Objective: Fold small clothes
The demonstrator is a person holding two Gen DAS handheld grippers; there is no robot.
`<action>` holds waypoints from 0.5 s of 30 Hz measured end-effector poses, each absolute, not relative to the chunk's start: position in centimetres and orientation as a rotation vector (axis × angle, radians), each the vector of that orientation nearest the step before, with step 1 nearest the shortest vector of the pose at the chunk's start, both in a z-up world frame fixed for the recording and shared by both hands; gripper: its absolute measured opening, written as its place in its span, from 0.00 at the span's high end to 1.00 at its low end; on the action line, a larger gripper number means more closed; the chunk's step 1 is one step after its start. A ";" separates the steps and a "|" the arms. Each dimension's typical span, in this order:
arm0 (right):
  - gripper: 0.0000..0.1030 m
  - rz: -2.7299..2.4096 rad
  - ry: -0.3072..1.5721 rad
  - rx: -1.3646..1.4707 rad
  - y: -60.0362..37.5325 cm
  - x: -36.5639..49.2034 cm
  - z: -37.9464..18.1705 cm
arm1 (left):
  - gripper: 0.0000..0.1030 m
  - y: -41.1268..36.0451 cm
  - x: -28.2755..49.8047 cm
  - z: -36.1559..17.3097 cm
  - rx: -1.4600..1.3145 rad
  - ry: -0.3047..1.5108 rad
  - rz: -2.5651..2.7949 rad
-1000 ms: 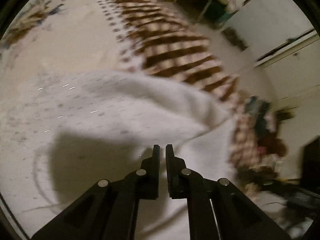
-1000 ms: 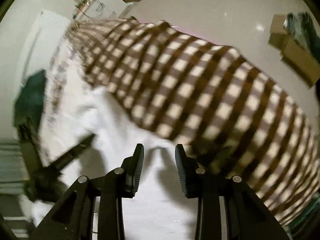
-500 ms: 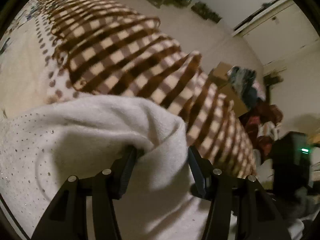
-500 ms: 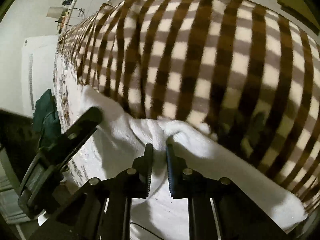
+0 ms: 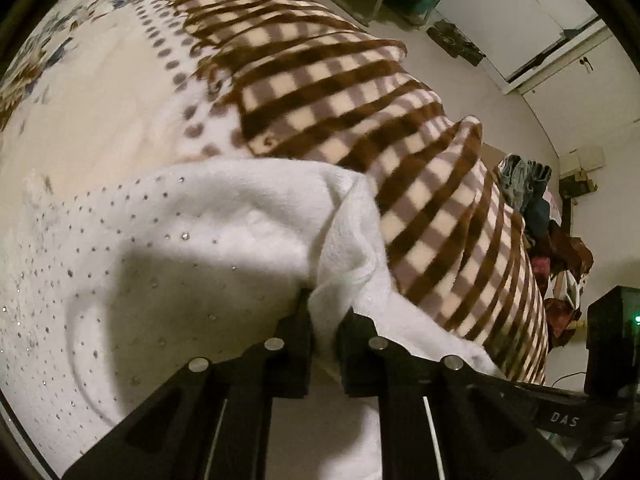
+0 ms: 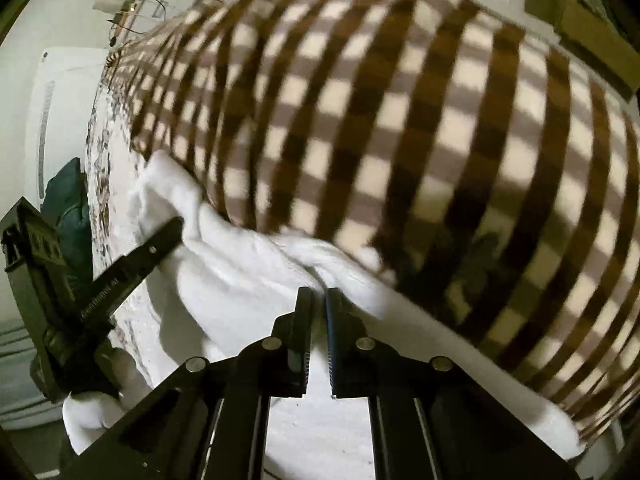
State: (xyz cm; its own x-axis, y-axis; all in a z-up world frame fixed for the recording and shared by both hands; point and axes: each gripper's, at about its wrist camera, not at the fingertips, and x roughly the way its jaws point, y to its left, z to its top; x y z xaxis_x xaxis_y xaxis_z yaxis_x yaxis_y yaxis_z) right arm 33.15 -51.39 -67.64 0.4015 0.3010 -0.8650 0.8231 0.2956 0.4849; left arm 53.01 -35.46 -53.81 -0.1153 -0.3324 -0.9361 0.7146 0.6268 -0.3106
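Both wrist views look steeply down from close above, sharing the white garment (image 5: 208,240) on the checked blanket (image 6: 400,140), whose pattern looks blurred on the right.

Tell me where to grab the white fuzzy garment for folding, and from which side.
Grip the white garment along its raised edge beside the checked blanket, coming from above. That edge is bunched into a ridge, so it fits between jaws. Both the left gripper and right gripper pinch it there.
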 end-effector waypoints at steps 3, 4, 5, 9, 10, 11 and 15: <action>0.93 -0.485 1.191 1.260 -51.6 33.2 -67.4 | 0.87 -34.1 53.3 -52.5 0.251 1.490 -0.932; 0.93 -0.476 1.204 1.272 -51.7 33.1 -67.3 | 0.82 -33.6 53.2 -51.7 0.221 1.495 -0.930; 0.92 -0.464 1.215 1.279 -51.7 33.0 -67.1 | 0.72 -32.4 53.2 -50.8 0.176 1.488 -0.937; 0.53 -0.460 1.197 1.143 -51.6 32.7 -63.4 | 0.44 -26.9 53.2 -47.8 0.092 1.419 -0.854; 0.49 -0.450 1.191 1.110 -51.3 32.8 -62.6 | 0.44 -25.3 53.3 -47.3 0.091 1.404 -0.812; 0.46 -0.439 1.192 1.095 -51.0 32.9 -62.1 | 0.44 -22.5 53.2 -46.6 0.088 1.376 -0.747; 0.46 -0.376 1.190 1.085 -50.0 33.8 -61.3 | 0.44 -13.6 52.0 -45.2 -0.022 1.331 -0.499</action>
State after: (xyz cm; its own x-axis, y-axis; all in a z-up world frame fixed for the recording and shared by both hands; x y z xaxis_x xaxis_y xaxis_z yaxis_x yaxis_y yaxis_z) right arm 33.79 -50.05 -61.35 0.3829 0.2844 -0.8789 0.7380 0.4781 0.4762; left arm 52.02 -13.64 -45.23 0.1485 -0.3591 -0.9214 0.3348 0.8950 -0.2948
